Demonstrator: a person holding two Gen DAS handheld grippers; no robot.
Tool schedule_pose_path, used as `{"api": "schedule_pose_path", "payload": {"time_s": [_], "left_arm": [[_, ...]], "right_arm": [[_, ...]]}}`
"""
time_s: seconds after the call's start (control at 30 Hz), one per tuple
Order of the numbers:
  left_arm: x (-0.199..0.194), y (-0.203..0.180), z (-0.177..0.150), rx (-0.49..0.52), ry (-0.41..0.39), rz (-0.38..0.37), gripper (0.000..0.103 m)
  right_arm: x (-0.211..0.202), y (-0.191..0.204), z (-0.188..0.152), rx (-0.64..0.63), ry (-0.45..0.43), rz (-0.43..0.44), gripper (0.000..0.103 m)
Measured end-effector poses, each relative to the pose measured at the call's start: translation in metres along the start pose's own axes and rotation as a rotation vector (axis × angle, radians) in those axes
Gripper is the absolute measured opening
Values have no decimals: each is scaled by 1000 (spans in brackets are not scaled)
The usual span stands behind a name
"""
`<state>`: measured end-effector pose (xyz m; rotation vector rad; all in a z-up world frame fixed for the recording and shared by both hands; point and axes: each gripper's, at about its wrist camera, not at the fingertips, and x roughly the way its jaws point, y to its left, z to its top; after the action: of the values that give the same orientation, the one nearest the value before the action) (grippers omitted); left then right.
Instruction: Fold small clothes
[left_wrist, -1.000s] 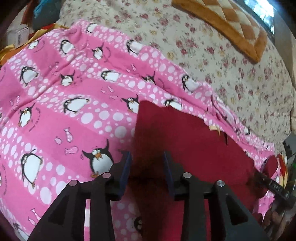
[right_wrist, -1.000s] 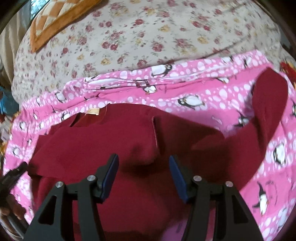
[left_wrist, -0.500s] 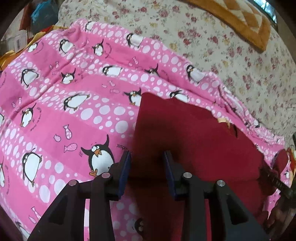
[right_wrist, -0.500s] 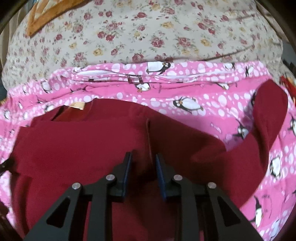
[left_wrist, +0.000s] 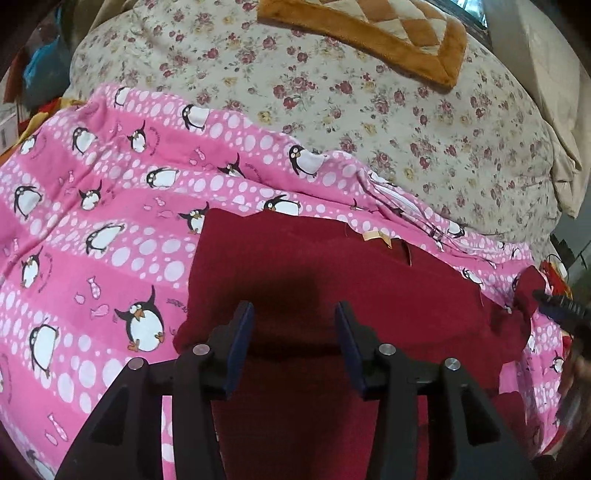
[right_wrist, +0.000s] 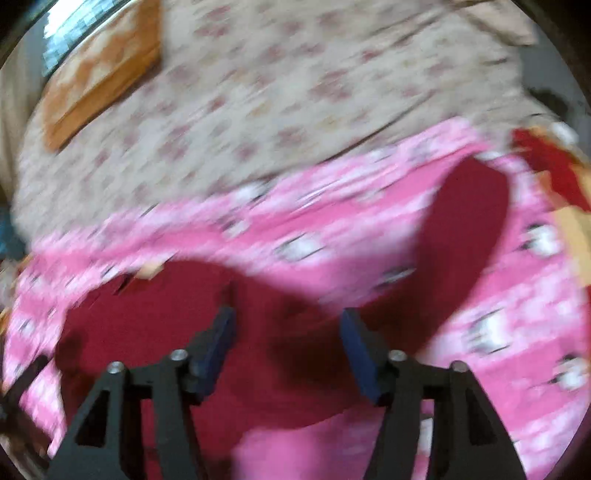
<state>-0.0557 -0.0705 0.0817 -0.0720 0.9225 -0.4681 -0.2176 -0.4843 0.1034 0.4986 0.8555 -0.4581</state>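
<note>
1. Location: the dark red garment (left_wrist: 332, 280) is lying spread on a pink penguin-print blanket (left_wrist: 110, 229) on the bed, filling the lower centre of the left wrist view. A floral quilt (left_wrist: 369, 110) is covering the bed beyond it, with an orange quilted cushion (left_wrist: 369, 33) at the upper right of that frame.

2. Layout: the left side of the garment is showing a straight, doubled edge. A tan label (left_wrist: 376, 236) is marking the neckline near the top edge. In the blurred right wrist view, one sleeve (right_wrist: 469, 229) is trailing unfolded toward the upper right.

3. Left claw (left_wrist: 294, 332): its jaws are opening, spread over the cloth, with nothing pinched between the pads.

4. Right claw (right_wrist: 288, 339): its jaws are likewise opening over the red cloth; the frame is smeared, but no fabric is appearing gripped.

5. Handling judgement: the garment is looking light, soft and limp, probably a fleece or knit. It is not fragile, but it is likely to sag, crease and drag the loose blanket with it if pulled flat along the bed.

6. Hold points, as a judgement: the sleeve cuff at the upper right of the right wrist view is looking the best place to pinch, taking only the red layer and lifting it clear before carrying it inward.

7. Risk: pinching deep is likely catching the blanket beneath.
</note>
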Motion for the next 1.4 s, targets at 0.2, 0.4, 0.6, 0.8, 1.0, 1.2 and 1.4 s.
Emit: {"api": "schedule_pose_path", "payload": {"time_s": [0.2, 0.4, 0.6, 0.8, 1.0, 1.2, 1.4], "left_arm": [[13, 4, 1, -42, 34, -3, 25], [22, 0, 0, -13, 43, 12, 25], [30, 4, 1, -25, 65, 25, 25], [25, 13, 5, -71, 49, 27, 25], [18, 16, 4, -91, 35, 12, 25], [11, 15, 6, -93, 11, -9, 25], [10, 19, 7, -98, 17, -10, 25]], "right_arm": [[29, -65, 50, 91, 26, -191, 73], [81, -93, 65, 121, 78, -287, 73], [108, -115, 65, 163, 90, -294, 43], [71, -128, 63, 197, 12, -108, 10], [21, -93, 61, 169, -48, 140, 10], [1, 9, 49, -32, -23, 287, 9], [-4, 111, 17, -195, 6, 420, 9]]}}
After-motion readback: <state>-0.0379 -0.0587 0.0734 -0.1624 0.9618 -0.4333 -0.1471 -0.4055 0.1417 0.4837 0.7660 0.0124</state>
